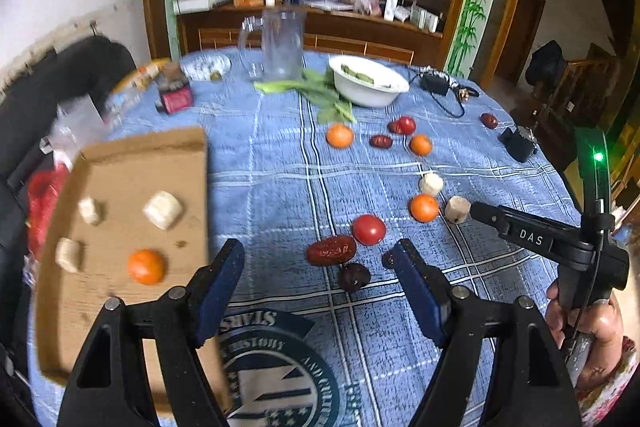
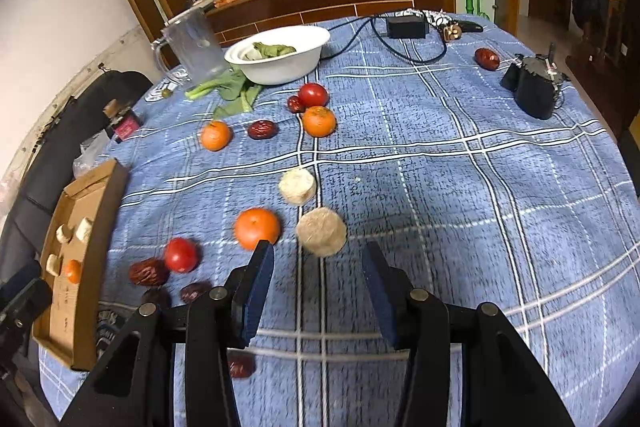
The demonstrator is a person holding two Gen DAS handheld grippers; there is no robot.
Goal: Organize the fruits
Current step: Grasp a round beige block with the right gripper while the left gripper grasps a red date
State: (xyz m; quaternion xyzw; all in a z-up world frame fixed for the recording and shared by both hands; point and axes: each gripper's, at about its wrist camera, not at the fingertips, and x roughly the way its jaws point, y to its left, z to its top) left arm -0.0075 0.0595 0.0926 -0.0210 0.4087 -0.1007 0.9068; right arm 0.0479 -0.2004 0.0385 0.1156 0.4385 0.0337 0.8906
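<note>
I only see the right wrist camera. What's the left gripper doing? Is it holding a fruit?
Observer: No. The left gripper has its fingers wide open with nothing between them. A red date lies just ahead.
Operator: What's on the other side of the cardboard tray?
Observer: A red thing, too blurred to name, lies left of the cardboard tray.
Operator: Is my gripper's light on?
Observer: Yes, a green light glows on the frame of the right gripper.
</note>
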